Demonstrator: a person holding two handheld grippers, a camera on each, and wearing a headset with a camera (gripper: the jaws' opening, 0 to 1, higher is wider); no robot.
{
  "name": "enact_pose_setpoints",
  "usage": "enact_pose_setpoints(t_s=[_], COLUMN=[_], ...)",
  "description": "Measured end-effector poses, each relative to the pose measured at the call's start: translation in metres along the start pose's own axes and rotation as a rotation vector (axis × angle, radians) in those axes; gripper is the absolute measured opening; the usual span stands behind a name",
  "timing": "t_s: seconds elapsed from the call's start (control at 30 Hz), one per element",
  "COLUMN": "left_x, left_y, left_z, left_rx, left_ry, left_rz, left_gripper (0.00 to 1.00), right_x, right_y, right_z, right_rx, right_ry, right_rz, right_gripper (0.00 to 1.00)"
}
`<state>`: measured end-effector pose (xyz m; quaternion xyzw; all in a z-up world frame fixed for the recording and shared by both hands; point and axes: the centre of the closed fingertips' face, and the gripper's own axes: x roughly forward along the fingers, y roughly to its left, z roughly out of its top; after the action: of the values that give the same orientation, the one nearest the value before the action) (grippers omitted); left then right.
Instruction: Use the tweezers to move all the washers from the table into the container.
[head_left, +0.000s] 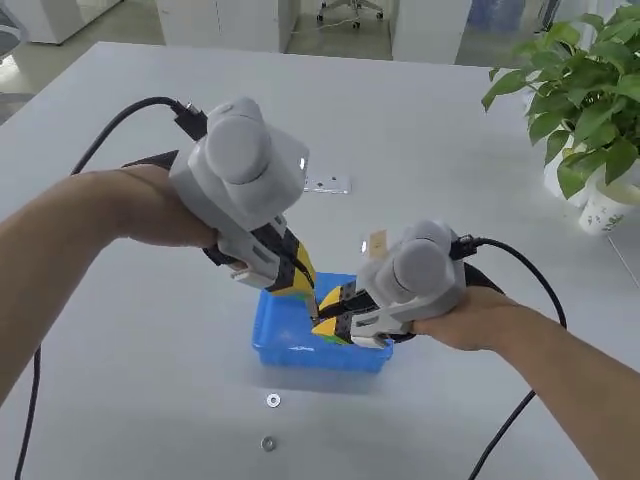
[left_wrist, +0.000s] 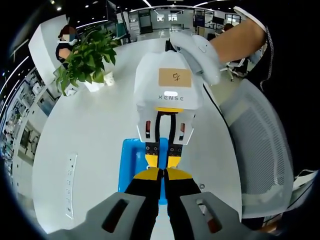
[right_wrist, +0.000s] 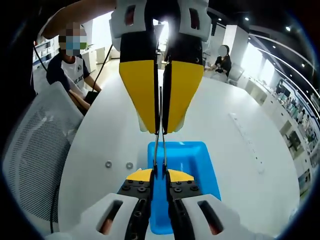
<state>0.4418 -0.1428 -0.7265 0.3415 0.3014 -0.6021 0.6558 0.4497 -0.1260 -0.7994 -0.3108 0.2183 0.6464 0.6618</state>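
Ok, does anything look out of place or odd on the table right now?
Nothing spilled or damaged. Two washers lie on the table beside the blue container, not in it. Above it the left gripper and right gripper both pinch the same tweezers.

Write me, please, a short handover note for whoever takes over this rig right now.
Left claw: shut on the thin metal tweezers.
Right claw: shut on their other end, above the blue plastic container.
Two small round metal washers lie on the white table beside the container.
Done: cannot tell whether any washer is inside.
Left: pick up both and drop them in.
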Motion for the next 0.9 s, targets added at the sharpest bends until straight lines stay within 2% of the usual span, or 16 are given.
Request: enact_pose_setpoints(t_s=[0.23,0.57,0.9], left_x=[-0.002,0.004,0.008], left_y=[-0.011,-0.027,-0.034], left_z=[-0.003,-0.013,-0.021], left_rx=[-0.004,-0.013,-0.027], left_ry=[0.008,0.031,0.039], left_rz=[-0.003,-0.033,-0.042], left_gripper=[0.06,0.06,0.06], right_x=[0.004,0.013,0.023], right_y=[0.013,0.031,0.04], right_z=[0.004,0.002,0.001], right_rx=[-0.004,-0.001,-0.001], right_ry=[-0.007,-0.009,-0.017], right_rz=[0.011,0.041,0.05], right_gripper=[0.11,0.11,0.11])
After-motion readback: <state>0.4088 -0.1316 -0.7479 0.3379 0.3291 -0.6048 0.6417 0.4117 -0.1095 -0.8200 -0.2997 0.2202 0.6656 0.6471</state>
